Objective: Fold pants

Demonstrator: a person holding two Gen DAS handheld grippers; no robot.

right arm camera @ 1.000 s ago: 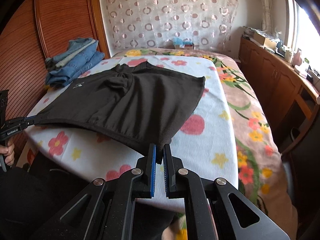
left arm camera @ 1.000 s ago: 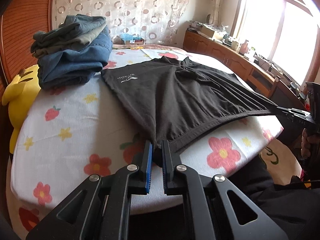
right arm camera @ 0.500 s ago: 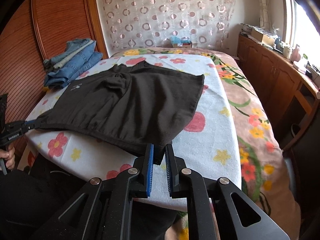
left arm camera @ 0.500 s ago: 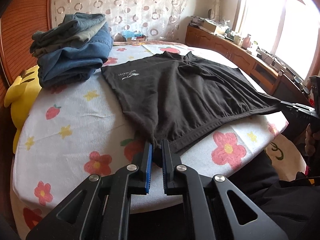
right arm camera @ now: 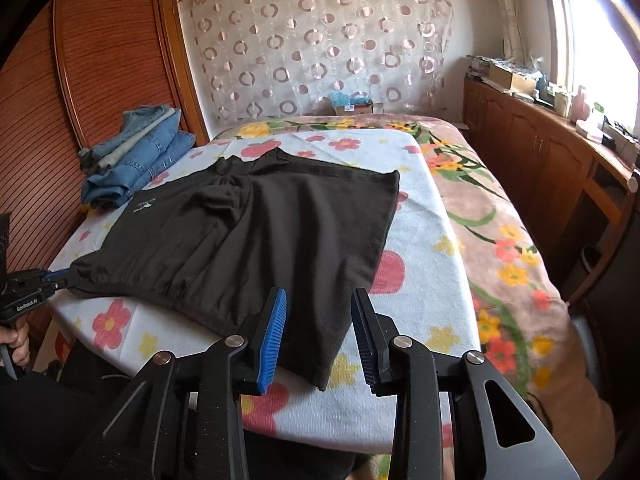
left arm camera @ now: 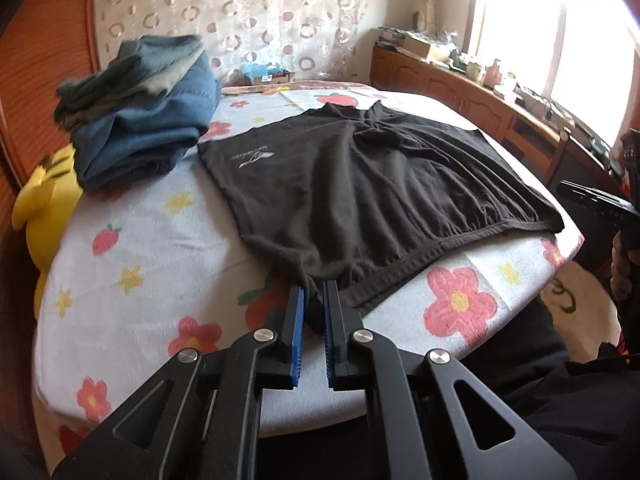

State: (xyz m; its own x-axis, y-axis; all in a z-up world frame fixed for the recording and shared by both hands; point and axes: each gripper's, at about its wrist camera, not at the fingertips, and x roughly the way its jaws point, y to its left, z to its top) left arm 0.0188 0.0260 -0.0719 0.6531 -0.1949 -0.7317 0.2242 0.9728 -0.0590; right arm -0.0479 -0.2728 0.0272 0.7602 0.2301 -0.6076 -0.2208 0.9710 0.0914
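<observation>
Since the earlier frame the right gripper (right arm camera: 319,332) has let go: its fingers (right arm camera: 272,340) now stand wide apart, empty, straddling the near right corner of the black shorts (right arm camera: 248,236) without touching the cloth. That corner now lies slack on the bed (right arm camera: 420,280), near its front edge.

Left gripper (left arm camera: 314,312): fingers (left arm camera: 297,332) nearly closed, pinching the waistband corner of the shorts at the near left of the bed. From the right wrist view the same gripper (right arm camera: 60,276) shows at the bed's left edge, cloth drawn to a point between its blue pads.

Shorts: soft dark knit, spread flat across the middle of the bed, gathered elastic waistband along the front edge, small pale logo (left arm camera: 252,156) on one leg, some wrinkling at the crotch. Leg hems point toward the far end.

Bed cover: white terry-like towel with flowers, stars and strawberries, rounded at the front corners. Open cover lies to the right of the shorts and along the front edge.

Folded stack of jeans (left arm camera: 148,120), heavy blue denim, sits at the far left corner, just beside the shorts' left leg. Yellow plush toy (left arm camera: 44,200) rests against the left edge.
</observation>
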